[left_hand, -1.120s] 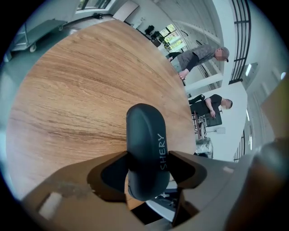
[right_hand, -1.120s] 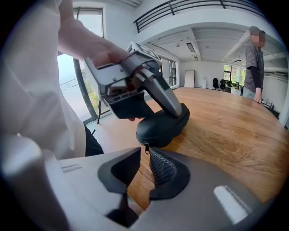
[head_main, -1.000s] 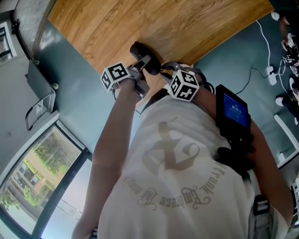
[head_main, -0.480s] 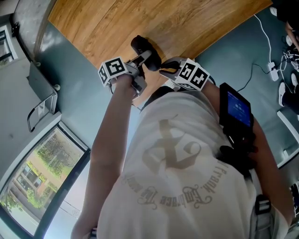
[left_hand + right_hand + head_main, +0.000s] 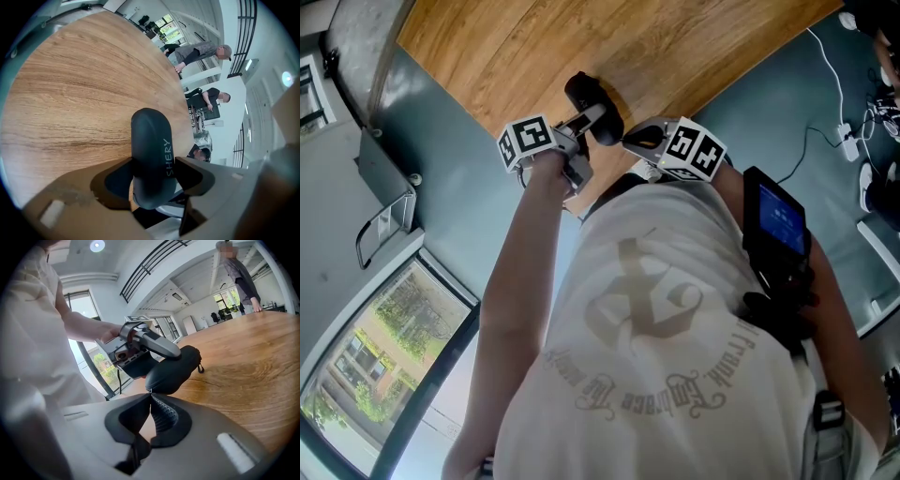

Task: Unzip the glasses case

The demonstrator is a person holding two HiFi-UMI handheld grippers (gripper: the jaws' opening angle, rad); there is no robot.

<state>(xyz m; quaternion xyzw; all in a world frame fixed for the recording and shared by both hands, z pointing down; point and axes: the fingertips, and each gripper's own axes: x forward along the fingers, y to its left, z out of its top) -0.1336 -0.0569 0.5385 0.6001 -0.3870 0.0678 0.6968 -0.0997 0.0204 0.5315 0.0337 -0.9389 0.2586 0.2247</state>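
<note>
Clamping the "SHERY" glasses case mid-frame was my left gripper; my right gripper had its jaws pinched together.

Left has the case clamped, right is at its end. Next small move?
Probably ease the right gripper along the glasses case: the left gripper clamps it, and the right fingers are shut at its near end, though what they pinch isn't clear.
</note>
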